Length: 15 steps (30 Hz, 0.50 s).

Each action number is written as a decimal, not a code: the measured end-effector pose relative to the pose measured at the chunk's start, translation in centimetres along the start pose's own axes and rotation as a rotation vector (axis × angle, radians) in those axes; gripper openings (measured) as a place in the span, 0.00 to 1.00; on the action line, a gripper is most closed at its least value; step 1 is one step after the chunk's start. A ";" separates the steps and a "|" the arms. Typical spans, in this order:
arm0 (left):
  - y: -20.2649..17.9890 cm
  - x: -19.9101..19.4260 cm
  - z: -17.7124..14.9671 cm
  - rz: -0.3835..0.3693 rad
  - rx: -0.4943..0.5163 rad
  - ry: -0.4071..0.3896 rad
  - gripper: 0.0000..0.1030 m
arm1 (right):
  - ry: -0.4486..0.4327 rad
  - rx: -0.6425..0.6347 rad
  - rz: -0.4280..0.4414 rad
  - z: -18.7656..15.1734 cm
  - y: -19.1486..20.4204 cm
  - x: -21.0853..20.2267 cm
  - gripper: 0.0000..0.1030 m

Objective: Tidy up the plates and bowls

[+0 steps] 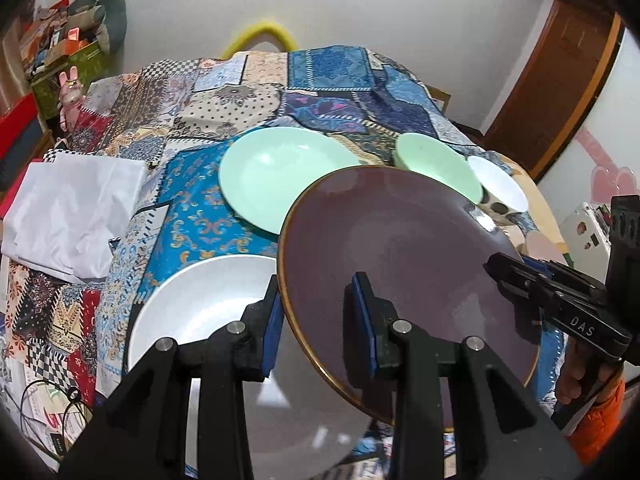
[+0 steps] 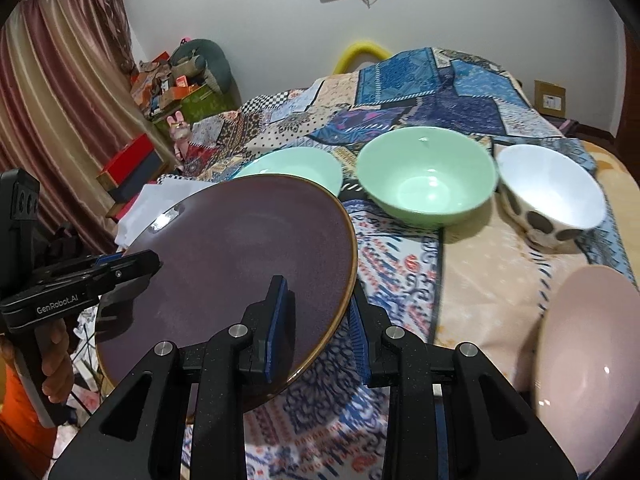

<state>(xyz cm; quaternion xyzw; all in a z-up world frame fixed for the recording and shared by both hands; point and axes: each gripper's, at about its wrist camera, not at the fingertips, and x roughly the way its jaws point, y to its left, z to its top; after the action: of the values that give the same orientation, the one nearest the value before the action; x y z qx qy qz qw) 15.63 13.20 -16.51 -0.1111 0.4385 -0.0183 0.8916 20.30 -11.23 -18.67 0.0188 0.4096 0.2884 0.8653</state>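
While both grippers, left (image 1: 316,320) and right (image 2: 320,320), clamp the round maroon ceramic plate (image 1: 400,256) at nine and three o'clock, level carrying prevents slippage.

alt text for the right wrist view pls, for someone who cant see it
Both grippers, right and left, clamp opposite edges of a dark purple plate above a patchwork cloth. Beyond sit a green plate, green bowl, spotted white bowl and pink bowl.
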 end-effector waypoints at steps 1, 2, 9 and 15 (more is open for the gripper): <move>-0.4 -0.1 -0.1 -0.003 0.003 0.001 0.32 | -0.004 0.002 -0.004 -0.2 -0.2 -0.3 0.26; -0.9 -0.2 -0.2 -0.008 0.006 0.001 0.32 | -0.008 0.006 -0.009 -0.3 -0.4 -0.7 0.26; -3.5 -0.3 -1.3 -0.029 0.026 0.012 0.32 | -0.016 0.032 -0.033 -1.7 -1.8 -2.3 0.26; -5.0 0.5 -2.3 -0.041 0.030 0.043 0.32 | -0.007 0.056 -0.054 -3.2 -3.2 -2.8 0.26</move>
<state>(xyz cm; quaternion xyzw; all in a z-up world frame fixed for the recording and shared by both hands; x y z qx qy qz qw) 14.44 7.83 -17.19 -0.1064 0.4547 -0.0455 0.8831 18.09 -15.98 -19.67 0.0327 0.4149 0.2534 0.8733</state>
